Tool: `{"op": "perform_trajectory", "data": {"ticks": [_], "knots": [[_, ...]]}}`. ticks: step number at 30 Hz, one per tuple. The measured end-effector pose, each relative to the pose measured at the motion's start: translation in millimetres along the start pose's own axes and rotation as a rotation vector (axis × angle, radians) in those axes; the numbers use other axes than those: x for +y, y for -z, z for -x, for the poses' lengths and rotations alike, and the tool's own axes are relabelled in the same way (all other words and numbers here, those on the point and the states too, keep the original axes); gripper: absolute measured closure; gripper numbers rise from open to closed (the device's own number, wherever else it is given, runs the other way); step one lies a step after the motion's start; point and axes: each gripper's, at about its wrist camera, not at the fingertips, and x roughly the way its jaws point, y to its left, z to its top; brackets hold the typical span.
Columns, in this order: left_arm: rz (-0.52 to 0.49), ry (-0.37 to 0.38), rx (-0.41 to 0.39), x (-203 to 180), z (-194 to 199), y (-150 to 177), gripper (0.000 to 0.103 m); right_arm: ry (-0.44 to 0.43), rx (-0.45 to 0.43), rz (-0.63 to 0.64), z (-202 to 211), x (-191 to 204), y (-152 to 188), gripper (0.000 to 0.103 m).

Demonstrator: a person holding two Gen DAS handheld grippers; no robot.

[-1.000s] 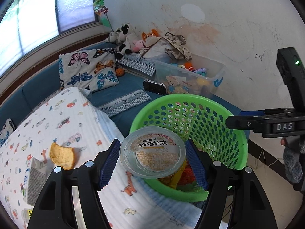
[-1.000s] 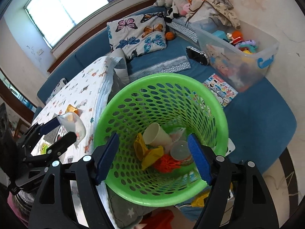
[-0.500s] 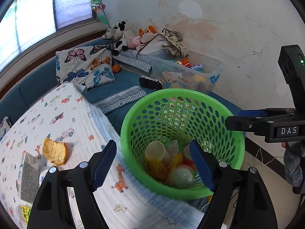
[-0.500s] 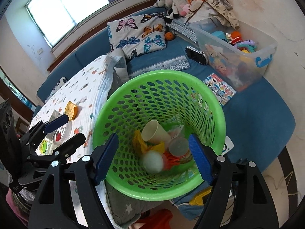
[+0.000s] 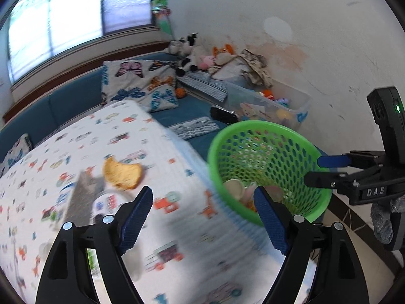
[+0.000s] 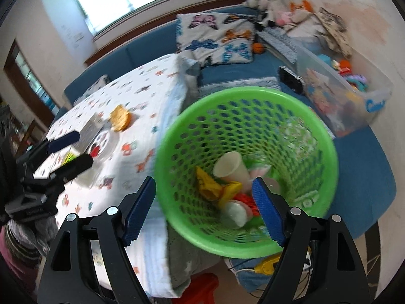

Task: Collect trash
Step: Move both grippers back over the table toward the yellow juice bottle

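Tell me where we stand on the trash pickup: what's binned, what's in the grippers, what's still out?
Binned: a paper cup, yellow wrappers and other scraps lie in the green basket. In hand: nothing; left gripper and right gripper are both open. Left: the bread piece and packets on the patterned blanket.

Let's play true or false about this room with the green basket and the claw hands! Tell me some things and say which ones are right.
1. The green basket has a paper cup inside. True.
2. The left gripper is squeezing a snack tub. False: its jaws are open and hold nothing.
3. A piece of bread lies on the printed blanket. True.
4. The basket is empty. False: it holds the cup, yellow wrappers and other trash.
5. The right gripper is open. True.
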Motion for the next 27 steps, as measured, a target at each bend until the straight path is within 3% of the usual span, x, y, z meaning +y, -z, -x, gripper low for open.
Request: {"op": "perform_trajectory", "data": {"ticks": [27], "knots": [[0.34,-0.296,-0.045,173,111,82,0.021,-0.23,0.153,0.481,-89,193,-25,0.019]]}}
